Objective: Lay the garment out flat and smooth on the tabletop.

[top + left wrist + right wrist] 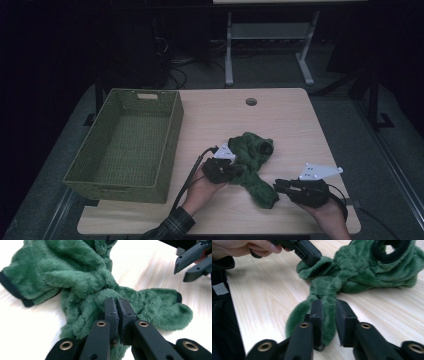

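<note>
- The green fleece garment lies bunched on the wooden table, just right of the wicker basket, which stands with nothing in it.
- The left gripper has its jaws pressed together on a fold of fleece near the garment's middle, on the side toward the basket; the pinch looks shallow but firm.
- The right gripper straddles the sleeve that trails away from the basket toward the person. Its jaws stand slightly apart: one pad touches the fleece, the other shows a gap, so it is not clamping.
- The work in hand appears to be gathering or folding the garment, probably so that it can go into the basket. One grip is set and the other is loose.
- Next, I judge, the right gripper must either close on the sleeve or shift along it to a better spot; lifting on the left pinch alone would let the sleeve drag.
- Room: bare tabletop lies between garment and basket, and beyond the garment too. The sleeve end sits near the table's front edge, farthest from the basket, so any pull should go toward the basket. The basket's near wall must be cleared on the way in.
</note>
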### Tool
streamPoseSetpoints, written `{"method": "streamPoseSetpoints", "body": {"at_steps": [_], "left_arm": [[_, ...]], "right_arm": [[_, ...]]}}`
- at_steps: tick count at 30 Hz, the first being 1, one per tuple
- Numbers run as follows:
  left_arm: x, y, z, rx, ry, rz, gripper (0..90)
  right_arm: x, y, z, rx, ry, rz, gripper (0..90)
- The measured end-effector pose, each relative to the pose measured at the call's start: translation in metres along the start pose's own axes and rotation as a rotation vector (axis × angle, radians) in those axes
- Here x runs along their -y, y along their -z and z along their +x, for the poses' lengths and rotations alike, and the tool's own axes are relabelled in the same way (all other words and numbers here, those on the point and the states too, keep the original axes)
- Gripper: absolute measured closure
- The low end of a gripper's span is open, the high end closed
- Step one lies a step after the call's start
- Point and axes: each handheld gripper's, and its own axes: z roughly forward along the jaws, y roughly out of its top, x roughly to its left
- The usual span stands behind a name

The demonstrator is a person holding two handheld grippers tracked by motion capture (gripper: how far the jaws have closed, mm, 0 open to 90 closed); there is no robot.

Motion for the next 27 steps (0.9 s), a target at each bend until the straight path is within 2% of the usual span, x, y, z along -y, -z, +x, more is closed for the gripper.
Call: {"method": "streamPoseSetpoints", "body": {"at_steps": [4, 7, 10, 13, 16, 17, 19, 21, 23, 27], "left_arm": [[0.003, 0.007, 0.001, -0.008, 0.001, -0.006, 87.2], [0.007, 0.021, 0.007, -0.021, 0.018, -0.03, 87.2], [0.009, 0.028, 0.009, -0.025, 0.03, -0.035, 87.4], [0.013, 0.036, 0.012, -0.039, 0.041, -0.046, 87.7], [0.015, 0.039, 0.014, -0.045, 0.053, -0.049, 88.1], [0.016, 0.04, 0.016, -0.047, 0.06, -0.053, 88.2], [0.017, 0.041, 0.018, -0.049, 0.063, -0.052, 88.6], [0.017, 0.042, 0.018, -0.05, 0.063, -0.048, 88.7], [0.017, 0.042, 0.018, -0.051, 0.067, -0.046, 88.9], [0.019, 0.044, 0.017, -0.045, 0.061, -0.039, 88.9]], "right_arm": [[0.002, -0.002, 0.007, -0.013, 0.001, 0.009, 69.2], [0.007, -0.007, 0.02, -0.023, -0.002, 0.032, 61.6], [0.01, -0.012, 0.028, -0.025, 0.006, 0.048, 59.7], [0.014, -0.023, 0.037, -0.006, 0.031, 0.106, 57.8], [0.016, -0.026, 0.039, -0.007, 0.038, 0.127, 56.8], [0.016, -0.03, 0.042, 0.007, 0.053, 0.148, 56.0], [0.018, -0.034, 0.043, 0.025, 0.069, 0.177, 60.5], [0.019, -0.037, 0.042, 0.054, 0.08, 0.196, 70.2], [0.019, -0.033, 0.038, 0.054, 0.059, 0.186, 80.8], [0.019, -0.021, 0.025, 0.086, 0.048, 0.187, 83.1]]}}
